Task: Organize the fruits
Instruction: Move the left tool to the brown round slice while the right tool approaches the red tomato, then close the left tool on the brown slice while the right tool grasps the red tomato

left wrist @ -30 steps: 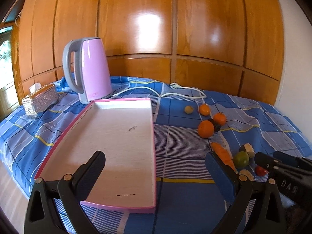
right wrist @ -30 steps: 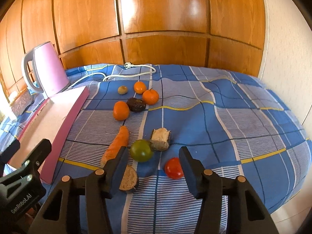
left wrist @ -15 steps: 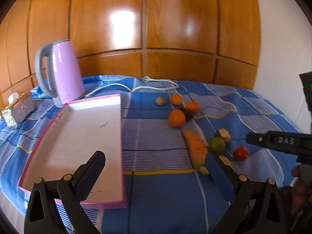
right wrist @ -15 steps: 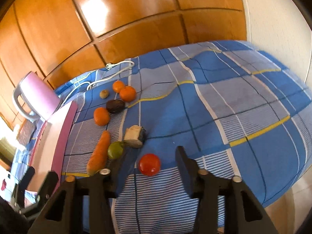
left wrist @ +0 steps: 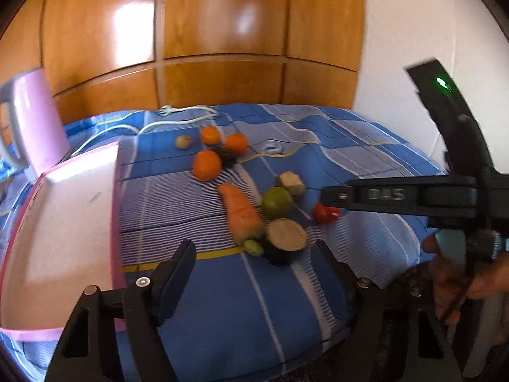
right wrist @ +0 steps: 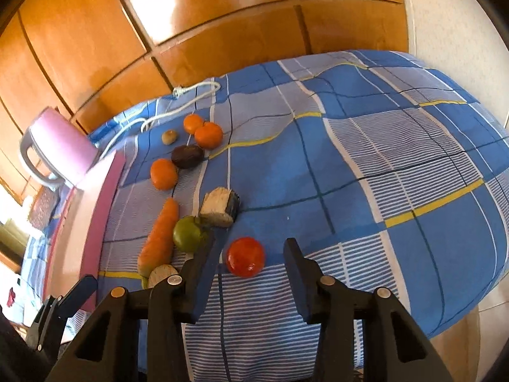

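Fruits lie scattered on the blue checked cloth. A red tomato (right wrist: 245,257) sits just ahead of my right gripper (right wrist: 251,254), which is open with a finger on each side of it. A green fruit (right wrist: 188,234), a carrot (right wrist: 160,235) and a pale cut piece (right wrist: 219,207) lie left of it. Three oranges (right wrist: 163,174) and a dark fruit (right wrist: 187,156) lie farther back. My left gripper (left wrist: 254,264) is open and empty, just short of a round cut fruit (left wrist: 286,238) and the carrot (left wrist: 240,214). A pink-rimmed white tray (left wrist: 57,222) lies left.
A pink kettle (right wrist: 57,149) stands behind the tray, with its white cord (right wrist: 187,95) trailing over the cloth. A wooden panelled wall runs along the back. The cloth drops off at the near and right edges. A patterned box (right wrist: 44,203) is far left.
Both grippers have swung right, away from the tray and toward the fruit. The right gripper has come down close, so that the tomato now lies between its fingers.
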`<state>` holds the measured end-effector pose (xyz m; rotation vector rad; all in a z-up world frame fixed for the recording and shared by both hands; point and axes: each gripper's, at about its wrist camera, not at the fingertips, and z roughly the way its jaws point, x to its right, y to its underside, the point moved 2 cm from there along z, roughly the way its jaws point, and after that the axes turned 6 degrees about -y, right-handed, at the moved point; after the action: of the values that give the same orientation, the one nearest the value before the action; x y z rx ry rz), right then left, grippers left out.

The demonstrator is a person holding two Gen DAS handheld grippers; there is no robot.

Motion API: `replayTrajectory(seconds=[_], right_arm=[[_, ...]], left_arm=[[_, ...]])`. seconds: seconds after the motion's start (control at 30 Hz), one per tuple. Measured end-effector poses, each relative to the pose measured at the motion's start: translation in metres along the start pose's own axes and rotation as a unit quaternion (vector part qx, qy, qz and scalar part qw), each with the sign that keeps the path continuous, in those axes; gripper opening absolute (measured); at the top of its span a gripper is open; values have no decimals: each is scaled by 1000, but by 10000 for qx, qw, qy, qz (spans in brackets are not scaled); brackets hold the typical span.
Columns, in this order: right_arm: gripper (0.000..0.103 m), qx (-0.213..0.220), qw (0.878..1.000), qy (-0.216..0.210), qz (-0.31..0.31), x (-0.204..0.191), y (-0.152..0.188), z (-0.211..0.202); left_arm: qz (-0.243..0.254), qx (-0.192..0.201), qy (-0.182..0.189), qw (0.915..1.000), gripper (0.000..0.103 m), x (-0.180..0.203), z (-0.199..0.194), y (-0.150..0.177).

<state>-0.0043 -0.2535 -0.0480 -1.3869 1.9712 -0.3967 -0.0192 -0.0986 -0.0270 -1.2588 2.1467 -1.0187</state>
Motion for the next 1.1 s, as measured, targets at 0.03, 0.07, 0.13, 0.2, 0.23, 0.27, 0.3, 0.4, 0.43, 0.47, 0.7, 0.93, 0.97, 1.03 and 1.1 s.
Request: replayTrajectory(seconds=[0.03,0.07,0.13,0.2,0.23,0.27,0.3,0.4,0.43,0.47,0.7,0.93,0.97,1.03,1.1], right_arm=[[43,-6,10000,51,-32,-1,0,1],[43,-58,9999,134,-84,-3,0,4],[43,-190,9995,207,-140,-5,0,10],[43,-259,9990,282,-210,-7,1,13],[43,-317,9987,314,-254,-9,1,15],[43,-409,9983,307,-287,-10,2,19],[43,-456,9980,299,-304,-10,3,21],[32,-543,9973,309,-391,-13,5,24],[31,-547,9971,321,-431,-15,5,24],[29,-555,9967,334,-482,-16,6,25],[29,-600,9952,418,-653,-22,8,28],[29,-628,9964,319,-473,-17,5,29],[29,-628,9969,273,-399,-15,5,29],[29,-613,9975,200,-282,-12,4,28],[29,-593,9981,117,-134,-8,4,27]], left_arm=[[24,-16,68,10000,73,2,1,0],[46,-27,114,9999,71,5,3,-1],[137,-87,186,9997,65,12,10,-3],[283,-171,127,9994,57,17,18,-3],[331,-261,106,9991,55,19,25,-2],[332,-354,127,9987,49,20,30,-2],[327,-379,123,9987,48,20,33,-2],[355,-317,97,9988,48,23,35,-3],[402,-308,44,9987,47,23,38,-2],[435,-273,4,9987,47,24,38,-2],[267,-257,-126,9992,44,14,38,0],[-60,-476,73,9988,41,6,35,6],[-136,-500,132,9986,41,4,35,6],[-237,-446,303,9983,40,3,30,5],[-218,-355,478,9980,35,5,23,5]])
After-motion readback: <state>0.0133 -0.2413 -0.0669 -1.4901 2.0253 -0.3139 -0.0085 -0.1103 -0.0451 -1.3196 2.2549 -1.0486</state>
